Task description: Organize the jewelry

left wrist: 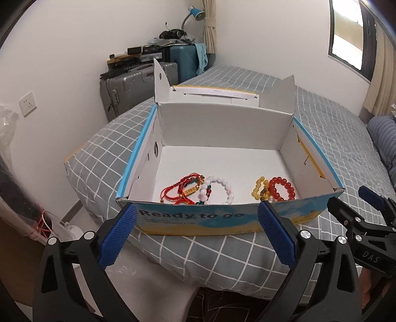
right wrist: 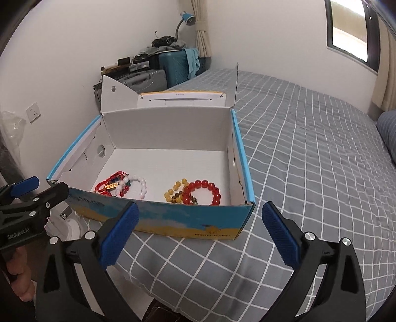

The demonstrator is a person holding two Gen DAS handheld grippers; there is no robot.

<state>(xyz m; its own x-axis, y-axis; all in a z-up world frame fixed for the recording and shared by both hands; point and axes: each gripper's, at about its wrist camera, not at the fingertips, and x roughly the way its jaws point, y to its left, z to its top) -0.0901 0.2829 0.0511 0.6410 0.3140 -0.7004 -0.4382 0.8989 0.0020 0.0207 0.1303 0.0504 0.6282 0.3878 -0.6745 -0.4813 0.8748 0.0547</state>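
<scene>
A grey checked bedspread [right wrist: 309, 158] covers the bed, with grey [left wrist: 128, 84] and teal suitcases [left wrist: 185, 62] stacked with clutter beyond its far corner, under a blue desk lamp [left wrist: 195, 13]

Left claw [left wrist: 195, 234]: two black plastic arms, each ending in a long blue pad with a fine knurled texture; round silver screw heads at the pivots. Seen side-on in the right wrist view, its black body carries white lettering "GenRobot.AI".

Right claw [right wrist: 200, 235]: same build, with black arms, blue textured pads and silver screws. Side-on in the left wrist view, white letters "DAS" show on its black body.
</scene>
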